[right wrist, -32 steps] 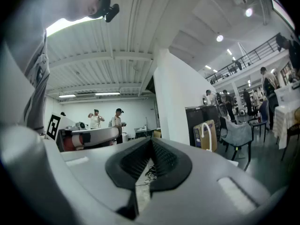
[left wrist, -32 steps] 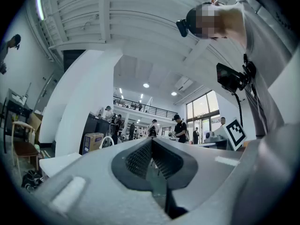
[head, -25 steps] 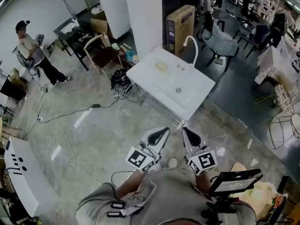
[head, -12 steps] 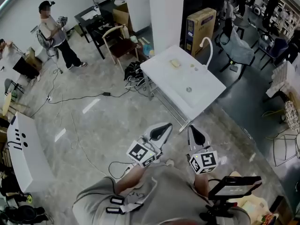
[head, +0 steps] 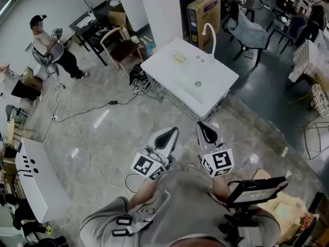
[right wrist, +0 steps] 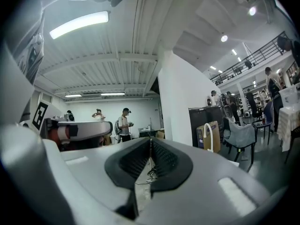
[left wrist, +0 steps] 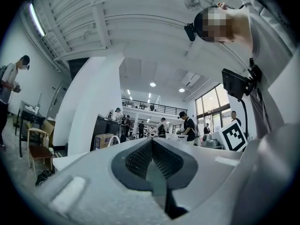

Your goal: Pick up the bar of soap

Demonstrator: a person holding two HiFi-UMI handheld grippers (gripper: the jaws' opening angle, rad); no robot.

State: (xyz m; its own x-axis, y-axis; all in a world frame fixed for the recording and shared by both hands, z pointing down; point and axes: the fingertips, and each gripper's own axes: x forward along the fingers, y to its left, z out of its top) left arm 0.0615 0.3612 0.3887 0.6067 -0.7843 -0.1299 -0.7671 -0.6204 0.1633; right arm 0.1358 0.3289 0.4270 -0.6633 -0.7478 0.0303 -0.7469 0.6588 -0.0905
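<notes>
The pale yellow bar of soap lies near the far left corner of a white sink table, well ahead of me across the floor. I hold both grippers close to my chest, pointing toward the table and far short of it. The left gripper has its jaws together with nothing between them, and in the left gripper view the ribbed pads meet. My right gripper is also shut and empty, its pads touching in the right gripper view.
A white curved faucet stands at the table's far edge, with a drain in the basin. A cardboard box, a white pillar, chairs and floor cables surround the table. A person stands at far left.
The head view has shifted; the table now sits a little nearer and more central. Both grippers stay shut and held close to my body.
</notes>
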